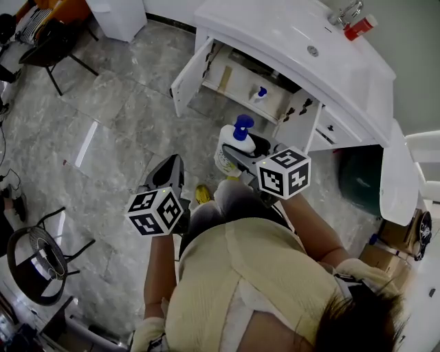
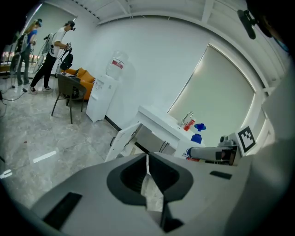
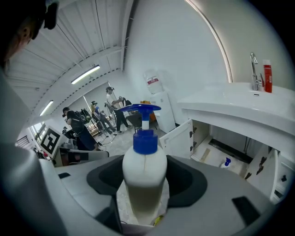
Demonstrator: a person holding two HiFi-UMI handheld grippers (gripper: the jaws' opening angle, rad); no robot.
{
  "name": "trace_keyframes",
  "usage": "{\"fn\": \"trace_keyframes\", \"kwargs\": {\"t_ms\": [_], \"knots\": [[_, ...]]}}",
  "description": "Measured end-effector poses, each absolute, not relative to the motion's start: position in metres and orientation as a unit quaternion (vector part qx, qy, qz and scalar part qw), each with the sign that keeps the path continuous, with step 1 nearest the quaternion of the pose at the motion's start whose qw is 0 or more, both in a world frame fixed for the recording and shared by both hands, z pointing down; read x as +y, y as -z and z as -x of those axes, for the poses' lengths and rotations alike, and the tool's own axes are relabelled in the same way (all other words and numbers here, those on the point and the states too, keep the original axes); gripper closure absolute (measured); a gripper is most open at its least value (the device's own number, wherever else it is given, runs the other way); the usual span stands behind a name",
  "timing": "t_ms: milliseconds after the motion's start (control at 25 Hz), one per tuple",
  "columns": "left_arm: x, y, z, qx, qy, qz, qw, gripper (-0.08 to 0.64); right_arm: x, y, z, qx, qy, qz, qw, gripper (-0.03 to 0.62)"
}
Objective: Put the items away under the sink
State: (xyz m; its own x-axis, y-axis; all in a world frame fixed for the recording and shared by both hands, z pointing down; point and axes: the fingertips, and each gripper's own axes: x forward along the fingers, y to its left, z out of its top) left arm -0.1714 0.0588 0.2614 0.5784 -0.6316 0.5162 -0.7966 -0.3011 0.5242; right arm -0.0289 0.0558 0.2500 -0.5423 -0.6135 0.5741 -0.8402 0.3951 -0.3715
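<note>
My right gripper (image 1: 238, 155) is shut on a white pump bottle (image 1: 232, 143) with a blue pump head, and holds it upright in front of the sink cabinet. In the right gripper view the bottle (image 3: 144, 177) fills the gap between the jaws of that gripper (image 3: 144, 200). The cabinet (image 1: 256, 82) under the white sink counter (image 1: 289, 31) has both doors open. A small blue-capped bottle (image 1: 259, 94) stands inside it. My left gripper (image 1: 173, 165) hangs lower left over the floor. Its jaws (image 2: 147, 160) are shut and hold nothing.
A faucet (image 1: 346, 11) and a red bottle (image 1: 360, 27) sit on the counter. A dark bin (image 1: 359, 175) stands right of the cabinet, with cardboard boxes (image 1: 388, 242) beyond. A black chair (image 1: 53, 42), a round stool (image 1: 31, 262) and a water dispenser (image 2: 102, 97) stand around. People (image 2: 54, 53) work further back.
</note>
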Motion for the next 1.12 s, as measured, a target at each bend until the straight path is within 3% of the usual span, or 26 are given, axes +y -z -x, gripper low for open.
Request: {"fn": "trace_keyframes", "kwargs": {"t_ms": [1120], "knots": [[-0.034,-0.329,0.086,-0.442,-0.146,-0.78,0.418,0.511,-0.071,-0.342,-0.049,-0.802,-0.349,-0.432,0.218,0.311]]}}
